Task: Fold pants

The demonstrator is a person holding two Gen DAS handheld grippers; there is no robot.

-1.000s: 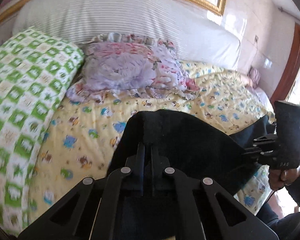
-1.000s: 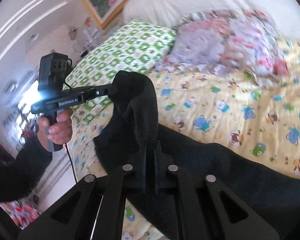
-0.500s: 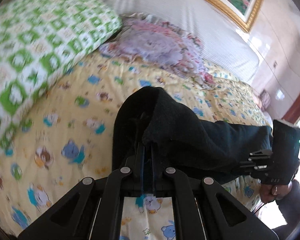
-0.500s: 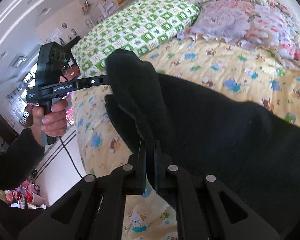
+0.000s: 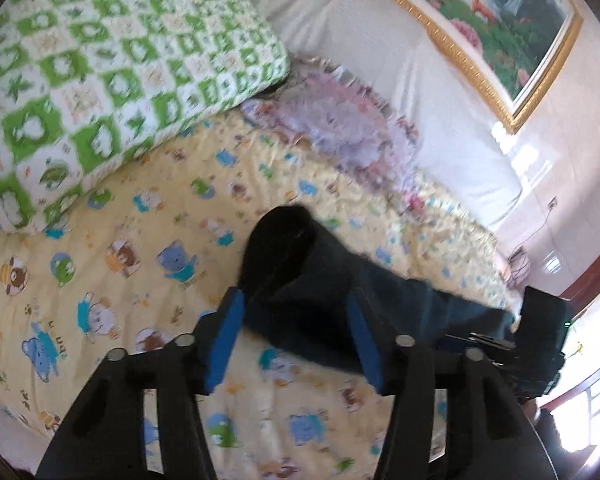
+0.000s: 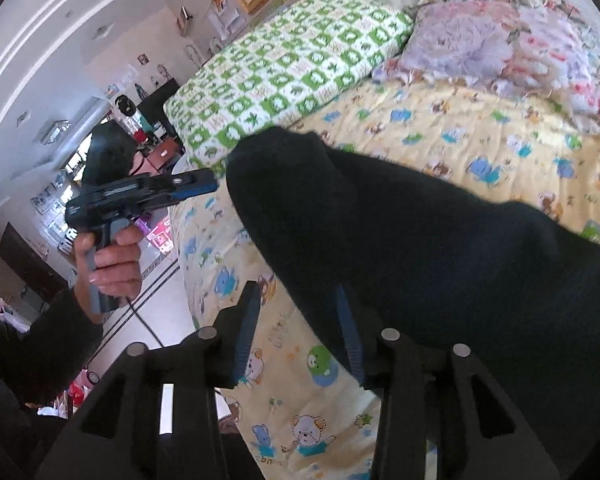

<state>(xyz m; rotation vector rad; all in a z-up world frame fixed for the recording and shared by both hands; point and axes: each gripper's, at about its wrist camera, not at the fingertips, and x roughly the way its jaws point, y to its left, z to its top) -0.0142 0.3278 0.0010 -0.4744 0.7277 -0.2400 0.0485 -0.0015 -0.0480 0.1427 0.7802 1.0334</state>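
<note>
The black pants [image 5: 308,280] lie in a folded heap on the yellow cartoon-print bed sheet [image 5: 112,280]. In the left wrist view my left gripper [image 5: 294,304] has its jaws opening, and the near end of the fabric sits loose between its blue pads [image 5: 224,340]. In the right wrist view the pants [image 6: 420,240] fill the right half. My right gripper [image 6: 296,308] is opening too, with the fabric's edge lying against its right pad [image 6: 346,320]. A hand [image 6: 112,256] holds the left gripper [image 6: 196,182] just left of the pants' raised end.
A green checkered pillow [image 5: 100,64] and a purple floral pillow [image 5: 340,136] lie at the head of the bed, below a white padded headboard [image 5: 380,60] and a gold-framed painting [image 5: 480,12]. The bed's edge and the floor [image 6: 156,304] are at the left.
Both grippers were shut on the pants and held the fabric up. Now both jaws have parted and the fabric has dropped onto the sheet. The left gripper has rolled and sunk.
</note>
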